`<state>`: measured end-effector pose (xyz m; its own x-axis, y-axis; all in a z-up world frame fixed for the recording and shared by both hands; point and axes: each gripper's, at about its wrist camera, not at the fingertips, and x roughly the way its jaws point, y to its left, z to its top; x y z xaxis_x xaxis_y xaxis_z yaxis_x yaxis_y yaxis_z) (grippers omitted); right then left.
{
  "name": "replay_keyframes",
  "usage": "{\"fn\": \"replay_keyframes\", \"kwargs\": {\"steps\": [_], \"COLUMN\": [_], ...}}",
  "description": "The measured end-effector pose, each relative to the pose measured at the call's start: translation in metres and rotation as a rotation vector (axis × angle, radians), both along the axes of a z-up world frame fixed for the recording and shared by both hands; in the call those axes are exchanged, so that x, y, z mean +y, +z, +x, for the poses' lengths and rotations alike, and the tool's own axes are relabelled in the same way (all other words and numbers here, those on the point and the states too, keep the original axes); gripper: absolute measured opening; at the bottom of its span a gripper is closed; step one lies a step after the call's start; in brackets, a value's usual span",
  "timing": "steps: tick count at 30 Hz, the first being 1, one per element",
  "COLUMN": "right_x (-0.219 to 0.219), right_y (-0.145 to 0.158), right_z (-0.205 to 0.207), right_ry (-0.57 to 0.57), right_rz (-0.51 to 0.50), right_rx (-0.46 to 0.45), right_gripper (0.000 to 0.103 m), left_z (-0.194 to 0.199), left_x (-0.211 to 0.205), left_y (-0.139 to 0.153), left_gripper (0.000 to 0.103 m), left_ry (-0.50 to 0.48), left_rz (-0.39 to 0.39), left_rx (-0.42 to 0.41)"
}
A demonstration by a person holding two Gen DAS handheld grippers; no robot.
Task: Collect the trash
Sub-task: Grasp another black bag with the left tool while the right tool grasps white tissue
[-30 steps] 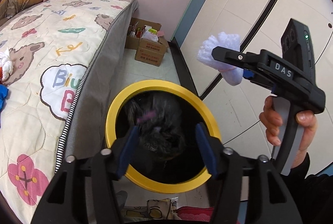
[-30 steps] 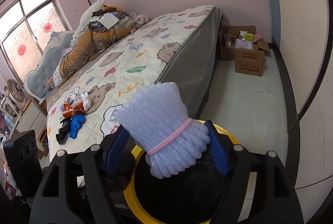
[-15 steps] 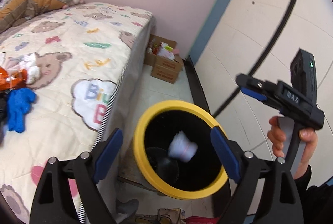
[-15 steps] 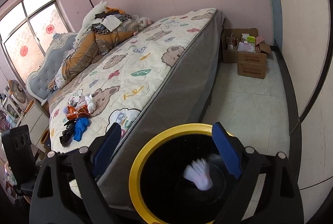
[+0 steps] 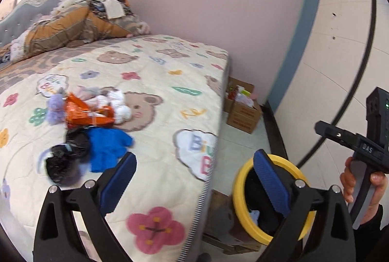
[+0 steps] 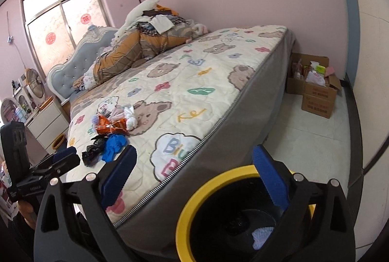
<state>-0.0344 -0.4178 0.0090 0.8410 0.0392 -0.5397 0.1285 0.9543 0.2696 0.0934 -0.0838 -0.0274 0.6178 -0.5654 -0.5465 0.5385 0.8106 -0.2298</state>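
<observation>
**Both claws empty, litter on bed**

Left gripper and right gripper: jaws just opened wide, nothing between. Bin sits under the right. Trash pile lies ahead-left on the bed; the left gripper appears nearer.

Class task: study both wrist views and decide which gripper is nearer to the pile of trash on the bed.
Left. The left gripper hangs open over the bed's edge, just short of the trash pile. The right gripper, open too, hangs above the yellow-rimmed bin on the floor.
</observation>
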Motion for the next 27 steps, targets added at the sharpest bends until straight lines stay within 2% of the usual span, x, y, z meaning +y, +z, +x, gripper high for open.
{"fn": "replay_keyframes", "kwargs": {"steps": [6,14,27], "right_x": [0.033,0.077,0.137], "right_y": [0.004,-0.002,-0.038], "right_z": [0.030,0.089,0.194], "right_ry": [0.077,0.170,0.274], "right_rz": [-0.032,-0.071,-0.087], "right_rx": [-0.037,-0.022,0.060], "right_gripper": [0.092,0.092,0.092], "left_z": [0.021,0.047,0.081], "left_x": [0.053,0.108,0.136], "left_y": [-0.001,-0.020,-0.058], "left_gripper": [0.094,0.094,0.094], "left_ry": [0.134,0.279,0.357], "left_rz": [0.013,0.040,0.058], "left_rx": [-0.017,0.002,0.068]}}
